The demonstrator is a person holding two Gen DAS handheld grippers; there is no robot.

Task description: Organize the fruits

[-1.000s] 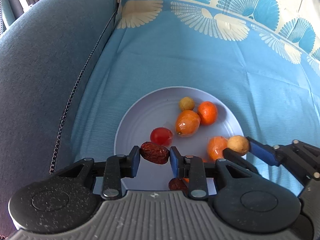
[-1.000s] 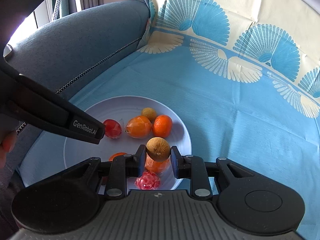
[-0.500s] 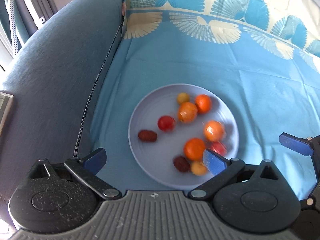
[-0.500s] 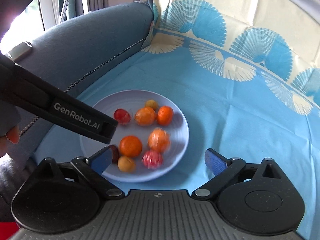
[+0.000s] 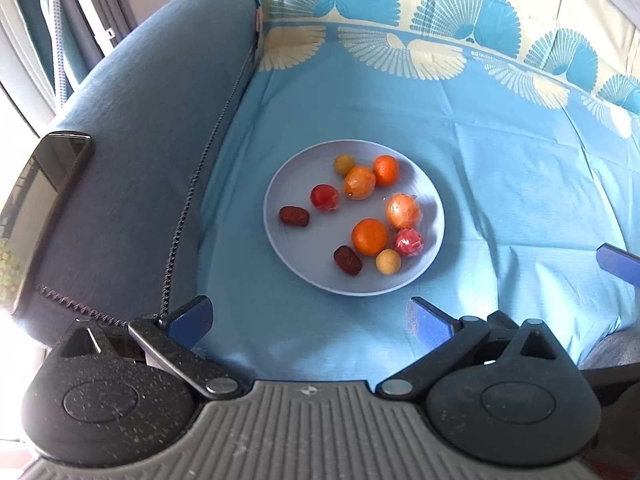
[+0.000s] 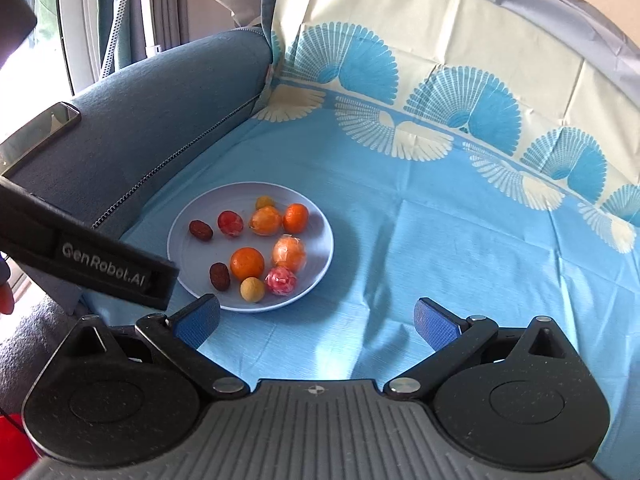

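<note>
Left hand-held gripper (image 5: 308, 316) spread empty, plate (image 5: 434, 216) holding nine fruits

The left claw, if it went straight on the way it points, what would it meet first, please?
Probably the near rim of the plate. The left claw is open and empty, aimed over bare cloth at the plate; the date lies just past the rim. Depth is unclear.

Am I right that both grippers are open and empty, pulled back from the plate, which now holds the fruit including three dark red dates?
Nearly right. The plate holds only two dark red dates, not three: one near its left rim and one toward the near edge, clearest in the left wrist view. The left gripper and right gripper are indeed open, empty and back from the plate.
</note>
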